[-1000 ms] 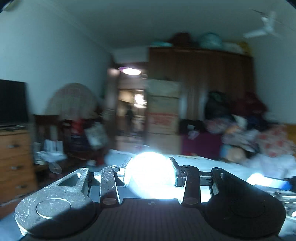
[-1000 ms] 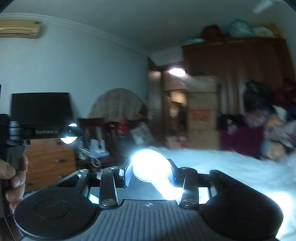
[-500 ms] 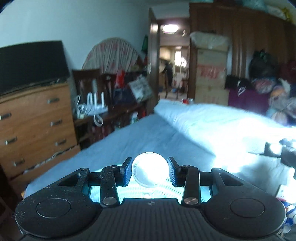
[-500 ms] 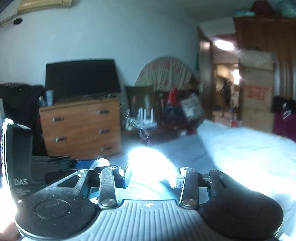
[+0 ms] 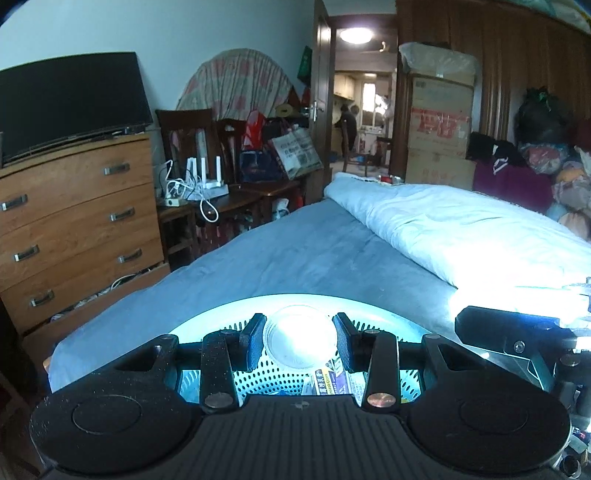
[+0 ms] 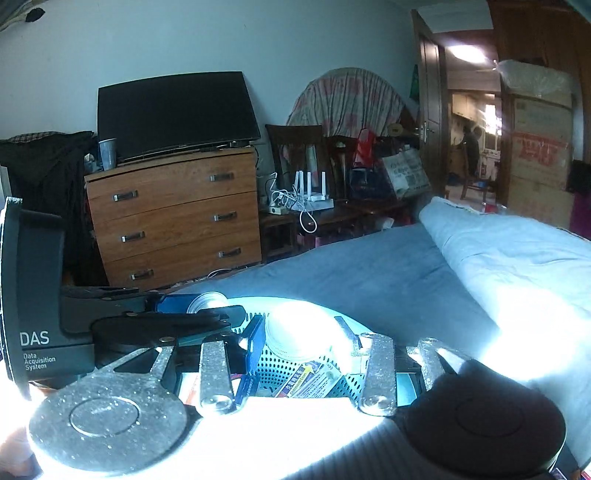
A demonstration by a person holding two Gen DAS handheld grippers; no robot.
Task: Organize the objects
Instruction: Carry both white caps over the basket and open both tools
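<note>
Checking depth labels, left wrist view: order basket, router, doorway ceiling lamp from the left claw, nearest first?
1. Basket: white, perforated, directly under the left claw, which grips a round lid.
2. Router: white with upright antennas, on the side table to the left, past the bed.
3. Ceiling lamp: beyond the doorway, top centre.

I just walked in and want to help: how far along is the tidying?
Partly done: the white basket on the bed already holds packets. In hand: each gripper, left and right, carries a round white lid over it. Left: dropping both in; other leftovers aren't visible.
</note>
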